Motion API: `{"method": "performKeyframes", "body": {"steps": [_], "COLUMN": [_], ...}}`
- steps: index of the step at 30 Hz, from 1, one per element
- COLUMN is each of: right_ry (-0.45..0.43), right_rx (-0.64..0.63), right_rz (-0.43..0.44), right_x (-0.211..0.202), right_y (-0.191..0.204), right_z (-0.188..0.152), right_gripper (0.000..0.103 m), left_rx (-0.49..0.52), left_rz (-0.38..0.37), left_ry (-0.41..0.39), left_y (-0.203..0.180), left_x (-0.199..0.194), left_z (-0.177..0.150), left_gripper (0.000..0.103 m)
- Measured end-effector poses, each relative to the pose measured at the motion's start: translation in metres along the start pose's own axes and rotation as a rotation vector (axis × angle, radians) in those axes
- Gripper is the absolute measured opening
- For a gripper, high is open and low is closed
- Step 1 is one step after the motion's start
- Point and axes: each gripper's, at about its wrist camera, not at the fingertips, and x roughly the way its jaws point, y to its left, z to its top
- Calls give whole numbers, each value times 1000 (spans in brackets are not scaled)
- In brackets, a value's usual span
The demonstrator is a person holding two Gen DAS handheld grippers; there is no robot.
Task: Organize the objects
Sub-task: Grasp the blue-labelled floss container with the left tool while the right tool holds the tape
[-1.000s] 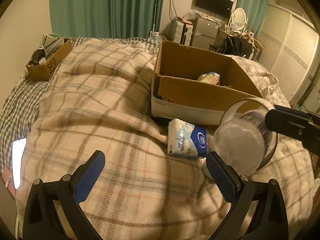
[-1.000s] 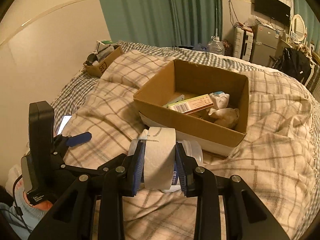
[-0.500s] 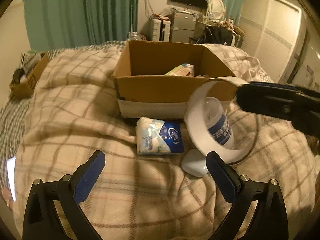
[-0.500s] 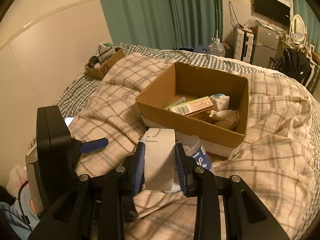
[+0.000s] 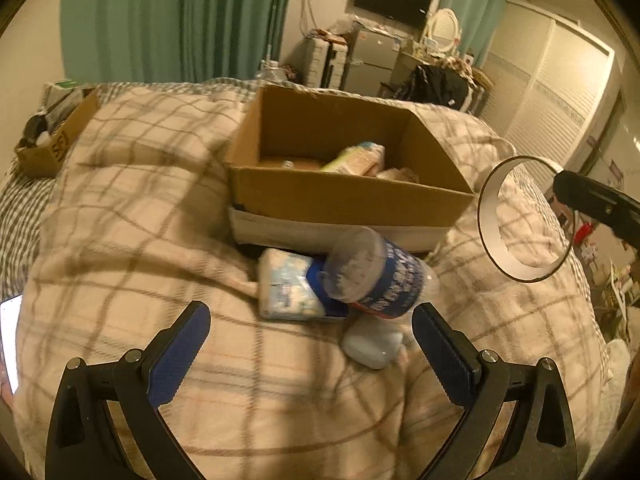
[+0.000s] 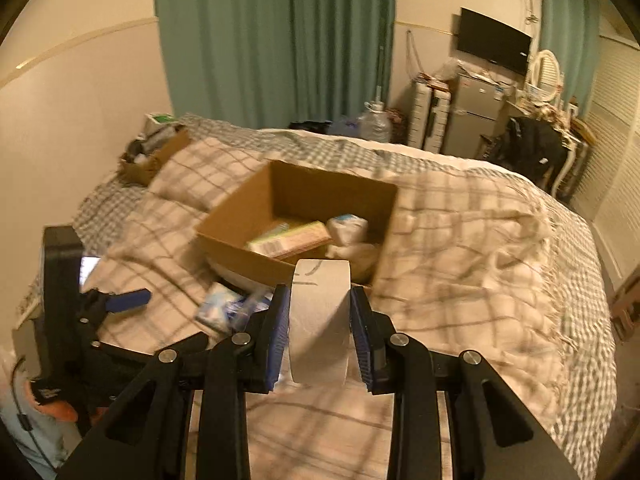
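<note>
A big bed (image 5: 120,240) with a checked blanket (image 6: 480,240) is holding everything. A brown cardboard box (image 5: 348,196) is sitting open on the blanket. Just in front of it, a soft pack of tissues (image 5: 288,288) is lying flat. A clear bottle (image 5: 376,276) is leaning on the pack. A small white thing (image 5: 372,346) is lying beside them. A smaller box (image 5: 52,140) is sitting far back on the bed.

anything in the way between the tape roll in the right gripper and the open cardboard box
Nothing visible blocks it. The right gripper holds the tape roll in the air, short of the cardboard box. The box top is open, with room beside the items inside. The bottle and tissue pack lie lower on the blanket, against the box's near side.
</note>
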Motion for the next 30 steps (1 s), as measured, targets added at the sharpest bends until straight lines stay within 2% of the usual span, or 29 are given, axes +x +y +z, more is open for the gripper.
{"method": "performKeyframes", "body": {"steps": [3, 13, 19, 26, 28, 30], "right_ry": [10, 42, 51, 53, 54, 53], "right_rx": [-2, 59, 71, 78, 81, 84], "right_rz": [-49, -38, -5, 20, 24, 23], "right_x": [6, 24, 37, 49, 50, 50], "right_y": [-6, -42, -50, -52, -53, -53], "right_z": [-8, -24, -26, -27, -28, -28], "right_gripper": [29, 29, 29, 29, 29, 29], "left_rx": [21, 176, 274, 235, 213, 206], "left_rz": [9, 14, 107, 173, 152, 155], "left_ry": [9, 60, 62, 76, 99, 88], "left_y": [-14, -70, -91, -85, -79, -77], "left_x": [8, 43, 69, 93, 97, 93], "left_z": [2, -6, -6, 2, 3, 1], "left_gripper": [103, 103, 103, 103, 101, 100]}}
